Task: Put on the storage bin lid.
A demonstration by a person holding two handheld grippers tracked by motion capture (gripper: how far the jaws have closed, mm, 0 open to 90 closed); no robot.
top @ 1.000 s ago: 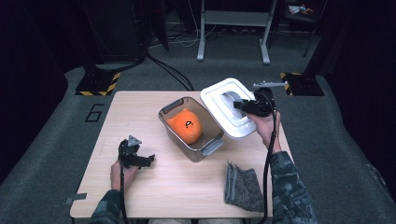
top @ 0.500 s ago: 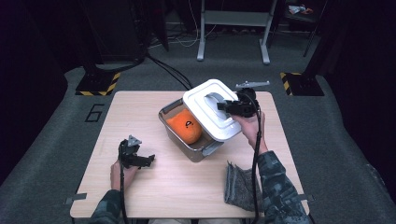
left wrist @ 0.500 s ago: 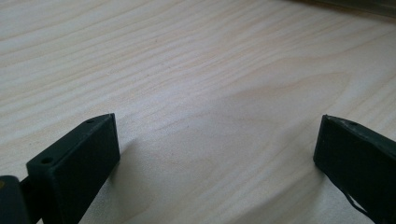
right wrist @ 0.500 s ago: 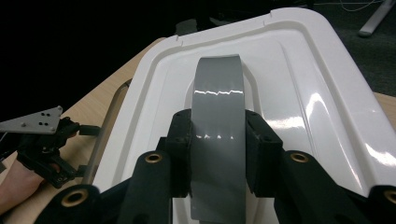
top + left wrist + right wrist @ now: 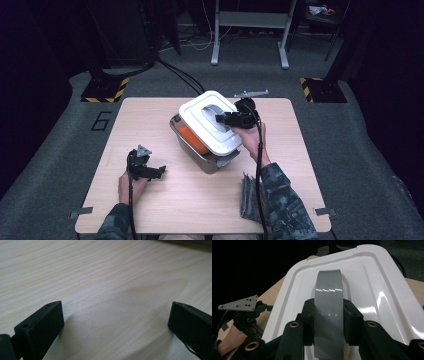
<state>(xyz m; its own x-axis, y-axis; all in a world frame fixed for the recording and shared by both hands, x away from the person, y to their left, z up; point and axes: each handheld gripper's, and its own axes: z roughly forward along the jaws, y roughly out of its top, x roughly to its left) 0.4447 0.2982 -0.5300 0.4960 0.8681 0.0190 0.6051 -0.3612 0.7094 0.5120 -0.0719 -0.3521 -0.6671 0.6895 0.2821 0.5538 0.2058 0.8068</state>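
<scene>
A white lid [image 5: 210, 127] with a grey handle [image 5: 329, 312] hangs over a metal box [image 5: 212, 161] in the middle of the table. My right gripper [image 5: 226, 119] is shut on that handle; in the right gripper view [image 5: 329, 322] both pads press its sides. An orange object [image 5: 190, 139] lies inside the box, half covered by the lid. The lid sits tilted, a little above the box's rim. My left gripper [image 5: 156, 171] rests low over the table at the front left, jaws wide open [image 5: 117, 322] with bare wood between them.
A folded grey cloth [image 5: 251, 196] lies near the table's [image 5: 310, 165] front right edge. Dark floor, cables and a stand's legs lie beyond the far edge. The left gripper [image 5: 245, 315] and its hand show at the lower left of the right gripper view.
My right gripper has carried the lid leftward and slightly down, from beside the box's right end to over the box, hiding most of the orange object. The left gripper has stayed put.
</scene>
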